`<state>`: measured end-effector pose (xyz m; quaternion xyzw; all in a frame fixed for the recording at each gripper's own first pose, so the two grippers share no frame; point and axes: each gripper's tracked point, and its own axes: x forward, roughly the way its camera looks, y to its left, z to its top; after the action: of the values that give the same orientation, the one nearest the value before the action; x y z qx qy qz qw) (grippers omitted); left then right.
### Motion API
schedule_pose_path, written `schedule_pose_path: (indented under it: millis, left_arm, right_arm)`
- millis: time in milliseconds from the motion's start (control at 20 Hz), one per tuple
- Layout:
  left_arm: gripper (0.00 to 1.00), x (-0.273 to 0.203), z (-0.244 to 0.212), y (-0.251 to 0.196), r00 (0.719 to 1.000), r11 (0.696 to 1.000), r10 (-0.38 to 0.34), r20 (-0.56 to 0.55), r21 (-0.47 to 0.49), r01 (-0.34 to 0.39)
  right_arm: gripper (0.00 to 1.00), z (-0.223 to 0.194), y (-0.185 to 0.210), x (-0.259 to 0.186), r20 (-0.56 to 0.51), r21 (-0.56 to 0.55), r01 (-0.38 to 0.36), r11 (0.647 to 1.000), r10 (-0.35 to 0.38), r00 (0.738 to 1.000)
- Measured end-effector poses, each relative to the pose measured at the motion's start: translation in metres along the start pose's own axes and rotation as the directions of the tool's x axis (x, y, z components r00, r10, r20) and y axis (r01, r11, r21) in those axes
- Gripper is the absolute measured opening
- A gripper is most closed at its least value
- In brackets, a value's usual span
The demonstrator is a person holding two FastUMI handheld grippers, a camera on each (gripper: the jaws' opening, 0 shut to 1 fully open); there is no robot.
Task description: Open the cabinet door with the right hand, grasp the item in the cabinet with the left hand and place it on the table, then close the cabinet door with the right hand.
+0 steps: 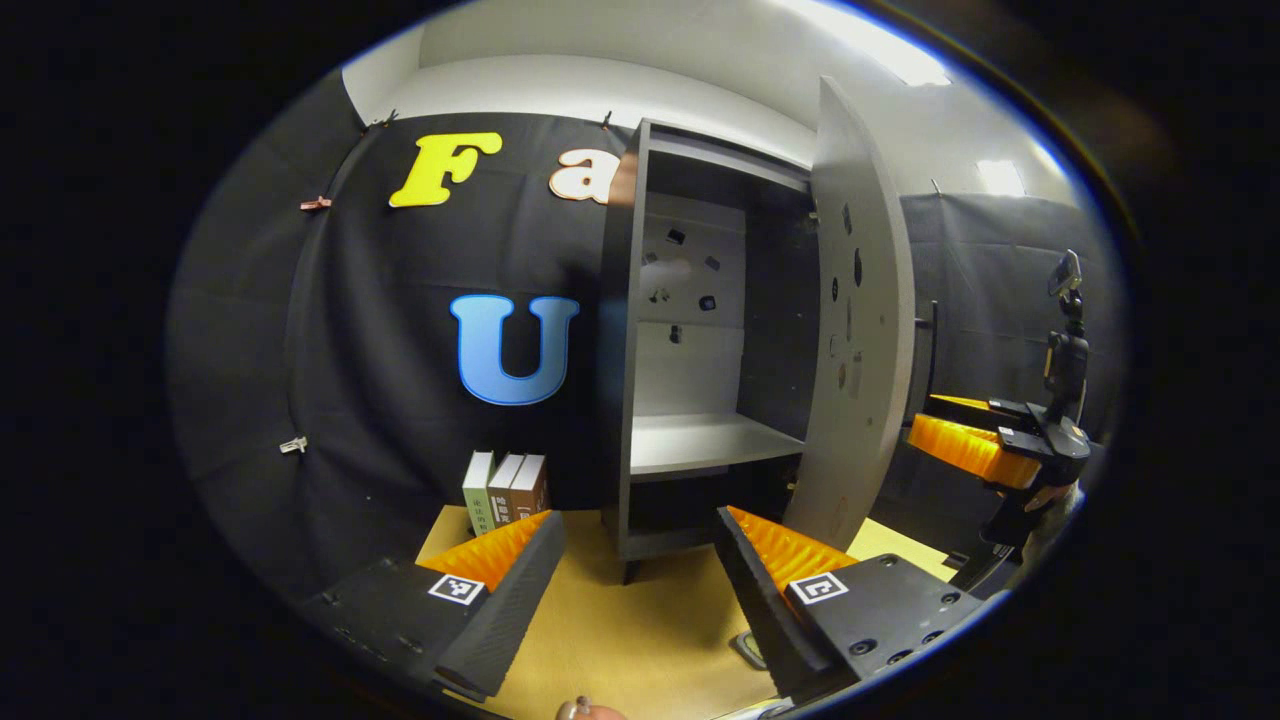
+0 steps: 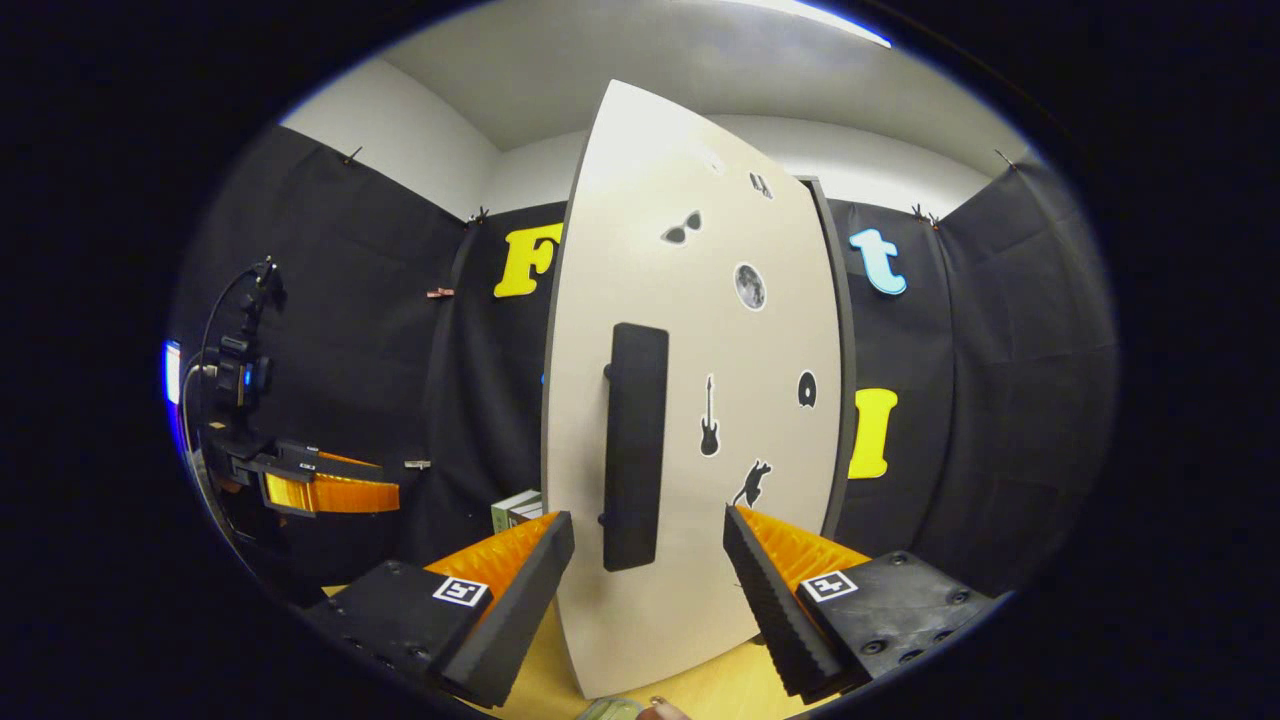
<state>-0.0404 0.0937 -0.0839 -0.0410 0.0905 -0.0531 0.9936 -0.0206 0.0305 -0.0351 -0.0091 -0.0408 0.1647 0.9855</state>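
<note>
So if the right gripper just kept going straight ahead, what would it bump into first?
Most likely the black handle on the cabinet door, which lies dead ahead between the right gripper's open fingers; how far off is hard to judge.

From my left gripper view, the small dark stickers (image 1: 680, 268) on the back wall of the grey cabinet (image 1: 625, 330) are too small to make out. The flat object (image 1: 748, 648) at the near edge of the tan desk (image 1: 620, 630) is half hidden. In my right gripper view, the pale door (image 2: 690, 400) hides the cabinet's inside, and the greenish item (image 2: 610, 709) is cut off at the bottom edge.
</note>
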Motion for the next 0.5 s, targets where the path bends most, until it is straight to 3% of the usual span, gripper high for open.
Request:
schedule_pose_path:
  millis: [200,500]
  left_arm:
    - [0.95,0.001,0.003,-0.019,1.000,1.000,0.020,0.020,-0.007,-0.020]
    - [0.93,0.035,0.016,-0.076,0.998,0.999,0.039,0.053,0.020,-0.040]
  right_arm:
    - [0.97,0.005,-0.034,-0.017,-0.003,-0.001,0.037,0.999,-0.037,0.999]
    - [0.97,0.017,-0.095,-0.033,0.017,-0.024,0.202,0.979,-0.202,0.979]
